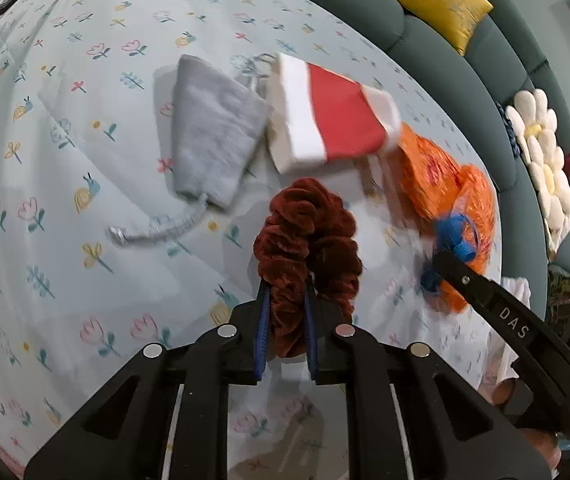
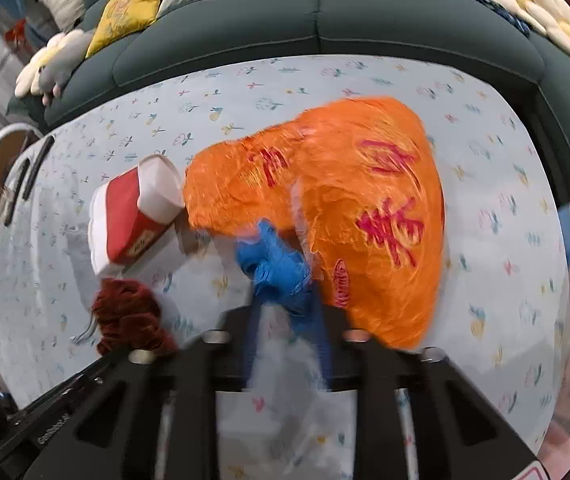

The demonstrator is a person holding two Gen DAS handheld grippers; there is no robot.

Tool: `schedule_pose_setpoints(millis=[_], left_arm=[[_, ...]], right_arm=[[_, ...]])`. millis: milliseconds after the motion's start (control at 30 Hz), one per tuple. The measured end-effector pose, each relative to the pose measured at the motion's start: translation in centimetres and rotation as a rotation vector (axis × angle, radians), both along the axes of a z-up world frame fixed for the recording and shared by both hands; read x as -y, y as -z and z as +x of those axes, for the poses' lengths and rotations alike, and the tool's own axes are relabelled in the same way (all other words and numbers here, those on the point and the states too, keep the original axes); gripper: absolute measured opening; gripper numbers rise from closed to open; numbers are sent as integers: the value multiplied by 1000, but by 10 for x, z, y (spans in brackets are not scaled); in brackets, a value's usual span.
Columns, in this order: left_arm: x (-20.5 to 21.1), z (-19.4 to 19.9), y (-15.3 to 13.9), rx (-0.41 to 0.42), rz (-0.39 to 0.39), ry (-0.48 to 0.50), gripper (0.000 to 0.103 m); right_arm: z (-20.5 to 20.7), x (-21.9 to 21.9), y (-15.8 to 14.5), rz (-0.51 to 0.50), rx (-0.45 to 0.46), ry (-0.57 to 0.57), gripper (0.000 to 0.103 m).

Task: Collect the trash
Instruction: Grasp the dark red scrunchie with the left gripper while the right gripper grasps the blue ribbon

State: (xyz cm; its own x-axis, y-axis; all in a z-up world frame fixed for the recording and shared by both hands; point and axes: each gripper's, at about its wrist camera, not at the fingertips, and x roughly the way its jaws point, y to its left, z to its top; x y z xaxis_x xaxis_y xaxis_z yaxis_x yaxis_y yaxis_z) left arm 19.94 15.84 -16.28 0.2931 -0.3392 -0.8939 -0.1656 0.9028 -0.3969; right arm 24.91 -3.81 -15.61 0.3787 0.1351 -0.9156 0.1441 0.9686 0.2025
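Three blurred red characters on the orange bag [image 2: 345, 200], "DAS" on right tongs [image 1: 451, 258]

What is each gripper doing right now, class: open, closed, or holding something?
Left gripper: closed on the dark red scrunchie.
Right gripper: closed on the blue tie of the orange bag.

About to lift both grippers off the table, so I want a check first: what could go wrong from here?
1. The left gripper pinches only one side of the dark red scrunchie; the soft fabric may slip out.
2. The right gripper seems shut on the blue tie of the orange bag; lifting may loosen or tear it.
3. The bag touches the red-and-white box, so it could drag the box along.
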Motion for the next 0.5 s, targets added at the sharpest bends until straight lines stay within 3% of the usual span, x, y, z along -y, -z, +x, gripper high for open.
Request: schedule_pose_setpoints(millis=[500], left_arm=[[56, -45, -39, 78, 23, 138, 14]], right_arm=[[-90, 34, -38, 176, 74, 42, 11]])
